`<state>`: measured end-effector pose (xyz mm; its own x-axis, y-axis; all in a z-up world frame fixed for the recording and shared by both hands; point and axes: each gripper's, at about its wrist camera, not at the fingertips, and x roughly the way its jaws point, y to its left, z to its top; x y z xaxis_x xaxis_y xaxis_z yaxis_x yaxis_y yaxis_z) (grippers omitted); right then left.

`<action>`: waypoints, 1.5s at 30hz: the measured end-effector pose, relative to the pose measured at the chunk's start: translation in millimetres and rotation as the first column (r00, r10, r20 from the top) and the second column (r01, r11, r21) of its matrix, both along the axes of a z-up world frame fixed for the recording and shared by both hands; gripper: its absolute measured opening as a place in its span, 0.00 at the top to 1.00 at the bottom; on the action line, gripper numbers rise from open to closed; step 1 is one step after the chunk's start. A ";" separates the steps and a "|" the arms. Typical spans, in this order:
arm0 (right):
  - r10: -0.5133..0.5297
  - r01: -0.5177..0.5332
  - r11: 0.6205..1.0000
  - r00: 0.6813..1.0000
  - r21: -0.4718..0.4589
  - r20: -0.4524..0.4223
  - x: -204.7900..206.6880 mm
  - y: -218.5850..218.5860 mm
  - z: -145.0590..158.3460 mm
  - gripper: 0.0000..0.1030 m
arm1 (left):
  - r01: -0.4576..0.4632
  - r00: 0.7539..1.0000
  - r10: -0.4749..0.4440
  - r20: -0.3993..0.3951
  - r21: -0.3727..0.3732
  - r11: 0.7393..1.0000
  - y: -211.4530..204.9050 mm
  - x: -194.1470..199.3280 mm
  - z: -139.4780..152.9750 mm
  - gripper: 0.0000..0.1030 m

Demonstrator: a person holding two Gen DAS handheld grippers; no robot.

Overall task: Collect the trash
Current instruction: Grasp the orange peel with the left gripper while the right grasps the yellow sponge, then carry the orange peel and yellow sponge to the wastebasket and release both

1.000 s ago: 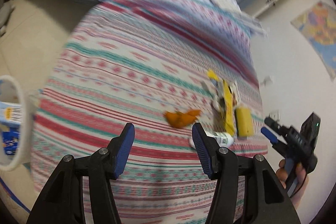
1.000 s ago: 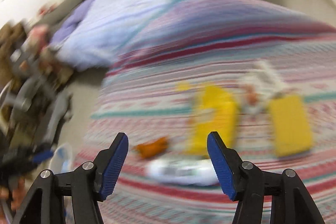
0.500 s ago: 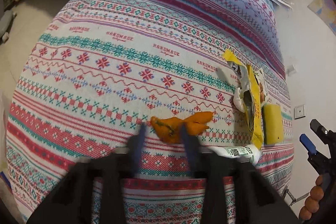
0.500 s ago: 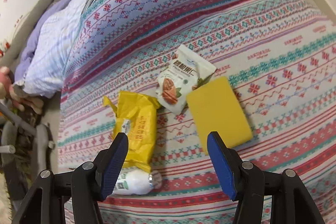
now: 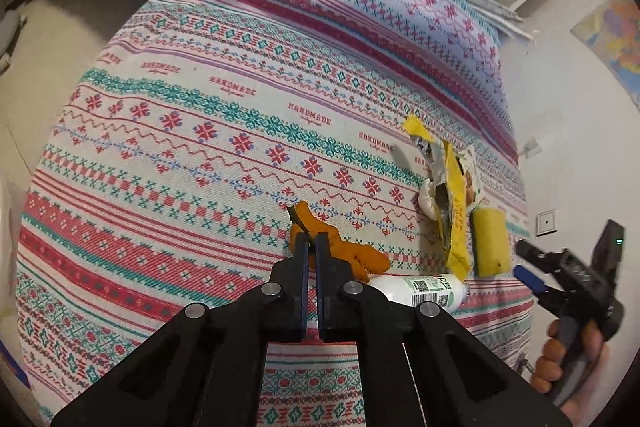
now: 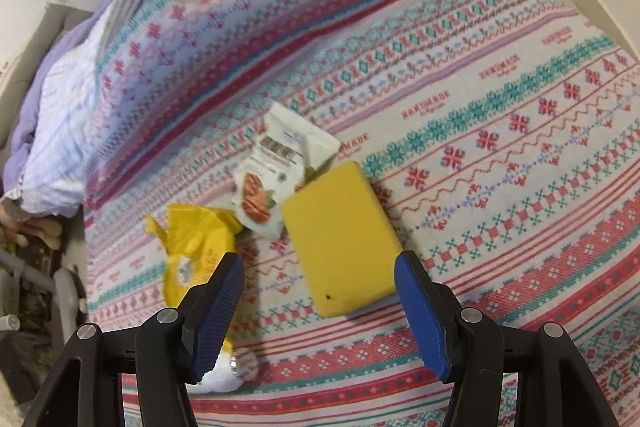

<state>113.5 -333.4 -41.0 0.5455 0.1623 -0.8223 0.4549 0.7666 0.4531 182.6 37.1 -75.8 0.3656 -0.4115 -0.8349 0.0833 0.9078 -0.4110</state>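
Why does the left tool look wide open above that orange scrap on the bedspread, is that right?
Not quite. The left wrist view shows the left tool shut, pinching the orange scrap, not wide open above it. The scrap does lie on the patterned bedspread.

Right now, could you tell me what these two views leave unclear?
- Left wrist view: the left tool covers part of the orange peel.
- Right wrist view: a finger hides most of the white bottle.
- Right wrist view: the snack pouch print is blurred.
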 end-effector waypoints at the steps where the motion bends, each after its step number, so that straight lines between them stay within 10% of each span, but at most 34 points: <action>1: 0.005 -0.005 1.000 1.000 -0.004 -0.017 2.5 0.6 -4.4 0.33 | -0.004 1.000 0.005 0.002 -0.007 1.000 3.5 -1.0 2.6 0.98; 19: 0.097 -0.135 0.958 0.983 -0.253 -0.159 27.9 31.9 -36.1 0.29 | -0.122 0.991 0.126 0.054 -0.067 0.990 81.1 -6.8 33.6 0.98; 23: 0.091 -0.139 0.946 0.981 -0.292 -0.171 27.3 35.4 -39.2 0.59 | -0.136 0.988 0.142 0.065 -0.082 0.987 90.0 -8.1 37.8 0.98; 45: 0.315 -0.278 0.942 0.927 -0.188 0.204 -9.2 122.0 34.6 0.66 | -0.305 0.948 0.313 0.065 -0.103 0.947 195.7 -27.4 45.5 0.98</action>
<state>104.3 -211.4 -6.4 0.6674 0.2277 -0.7090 0.0944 0.9186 0.3839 155.2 232.7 -30.3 0.5502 -0.3403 -0.7626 -0.1598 0.8534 -0.4961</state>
